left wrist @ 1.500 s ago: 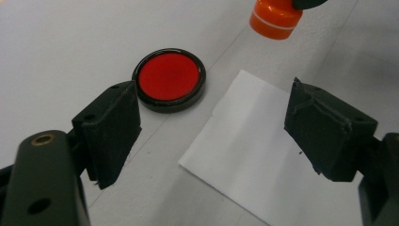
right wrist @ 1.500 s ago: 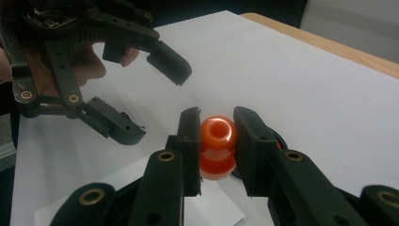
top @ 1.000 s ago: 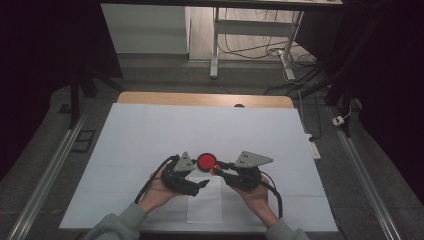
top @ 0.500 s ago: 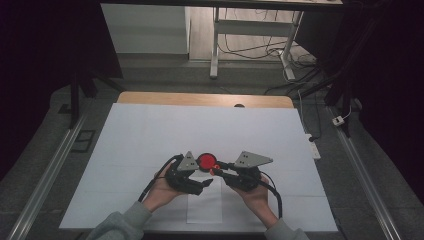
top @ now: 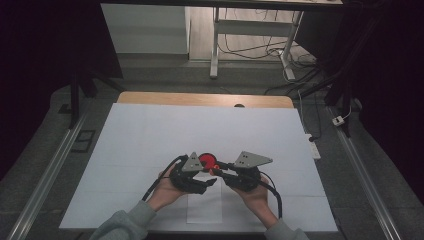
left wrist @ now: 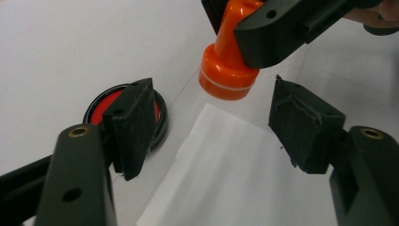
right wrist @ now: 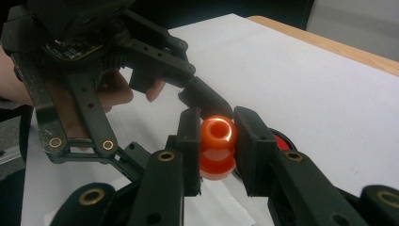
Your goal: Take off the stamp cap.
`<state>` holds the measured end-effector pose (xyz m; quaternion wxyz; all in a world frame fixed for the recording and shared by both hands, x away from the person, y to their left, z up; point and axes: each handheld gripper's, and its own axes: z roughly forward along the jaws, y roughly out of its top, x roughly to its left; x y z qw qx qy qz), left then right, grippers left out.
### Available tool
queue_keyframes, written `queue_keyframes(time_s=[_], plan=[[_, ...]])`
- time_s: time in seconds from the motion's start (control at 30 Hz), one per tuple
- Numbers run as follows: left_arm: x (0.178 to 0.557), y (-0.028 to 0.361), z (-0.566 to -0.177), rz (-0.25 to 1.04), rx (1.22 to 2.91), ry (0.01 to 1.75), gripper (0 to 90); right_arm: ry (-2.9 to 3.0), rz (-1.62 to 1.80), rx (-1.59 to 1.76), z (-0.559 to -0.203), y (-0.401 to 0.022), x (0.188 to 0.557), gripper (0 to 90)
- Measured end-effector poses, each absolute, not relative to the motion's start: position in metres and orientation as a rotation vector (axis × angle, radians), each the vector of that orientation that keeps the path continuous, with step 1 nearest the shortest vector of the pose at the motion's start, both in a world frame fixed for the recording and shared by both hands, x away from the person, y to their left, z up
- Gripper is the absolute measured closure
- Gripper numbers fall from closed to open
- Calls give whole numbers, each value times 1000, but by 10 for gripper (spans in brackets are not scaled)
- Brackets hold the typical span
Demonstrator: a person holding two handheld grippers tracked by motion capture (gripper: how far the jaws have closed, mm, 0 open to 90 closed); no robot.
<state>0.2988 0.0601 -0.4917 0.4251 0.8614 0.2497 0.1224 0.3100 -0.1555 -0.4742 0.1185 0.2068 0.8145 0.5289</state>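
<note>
My right gripper [right wrist: 216, 136] clenches a glossy orange stamp [right wrist: 216, 148] by its knob, its flared base banded white. My left gripper [left wrist: 211, 127], released, has been closing around nothing, a round red ink pad [left wrist: 160, 113] at its 10 o'clock.

The high view is dim, dark at 9 and 3 o'clock, its white sheet [top: 150, 135] evenly lit. Both gripper views are brighter, with near jaws soft and blurred at 6 o'clock.
</note>
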Motion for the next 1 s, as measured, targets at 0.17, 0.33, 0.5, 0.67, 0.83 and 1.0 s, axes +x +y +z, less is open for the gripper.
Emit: queue_keyframes(time_s=[0.17, 0.33, 0.5, 0.67, 0.83, 1.0], plan=[[299, 58, -492, 302, 2157, 614, 369, 2387, 1542, 603, -474, -156, 310, 715], [300, 56, -494, 300, 2163, 603, 406, 2391, 1536, 600, -475, -155, 310, 715], [301, 55, -495, 298, 2164, 600, 451, 2391, 1537, 604, -475, -155, 310, 715], [302, 54, -496, 296, 2166, 592, 489, 2391, 1542, 605, -475, -155, 310, 715], [302, 53, -496, 294, 2168, 581, 529, 2388, 1551, 610, -475, -156, 310, 715], [302, 53, -496, 298, 2165, 577, 564, 2390, 1554, 614, -475, -156, 311, 715]])
